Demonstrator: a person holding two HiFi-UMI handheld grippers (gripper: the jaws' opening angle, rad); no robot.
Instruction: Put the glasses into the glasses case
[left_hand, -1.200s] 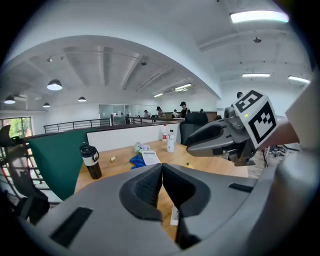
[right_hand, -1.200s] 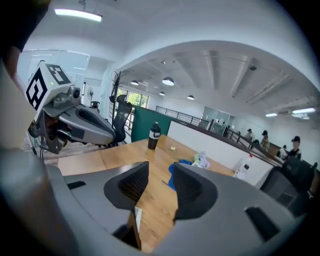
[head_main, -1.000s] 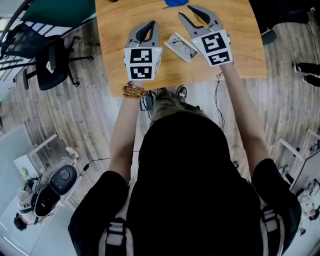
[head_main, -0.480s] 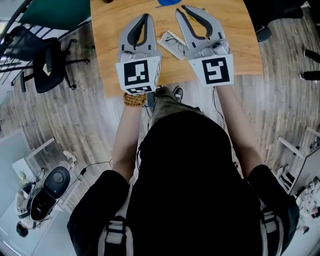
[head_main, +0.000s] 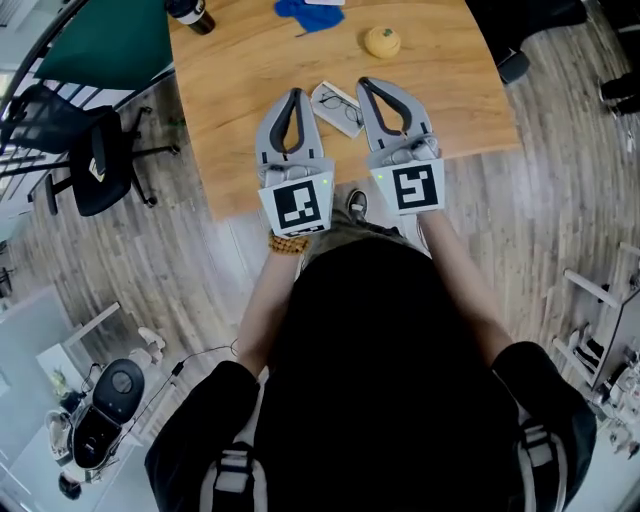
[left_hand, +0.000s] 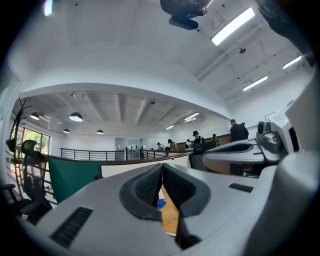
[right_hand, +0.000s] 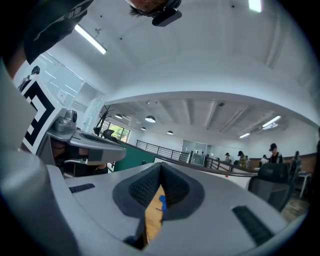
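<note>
The dark-rimmed glasses (head_main: 340, 104) lie in an open white case (head_main: 327, 92) on the wooden table (head_main: 240, 90), near its front edge. My left gripper (head_main: 293, 92) is just left of the case, shut with nothing in it. On the case's right side my right gripper (head_main: 366, 82) is also shut and empty. Both point away from me, held level above the table. In the left gripper view the pads (left_hand: 150, 185) meet at the tip. The right gripper view shows pads (right_hand: 145, 186) closed too, with only a sliver of table between them.
A yellow round object (head_main: 382, 41), a blue cloth (head_main: 310, 13) and a dark bottle (head_main: 190, 14) sit at the table's far side. A black office chair (head_main: 95, 140) stands on the floor to the left. My shoes (head_main: 355, 205) are under the table's front edge.
Both grippers have drawn back toward me and risen, tilting up toward level. The right gripper's jaws, open a second ago, have shut on nothing. The glasses stay in the case.
</note>
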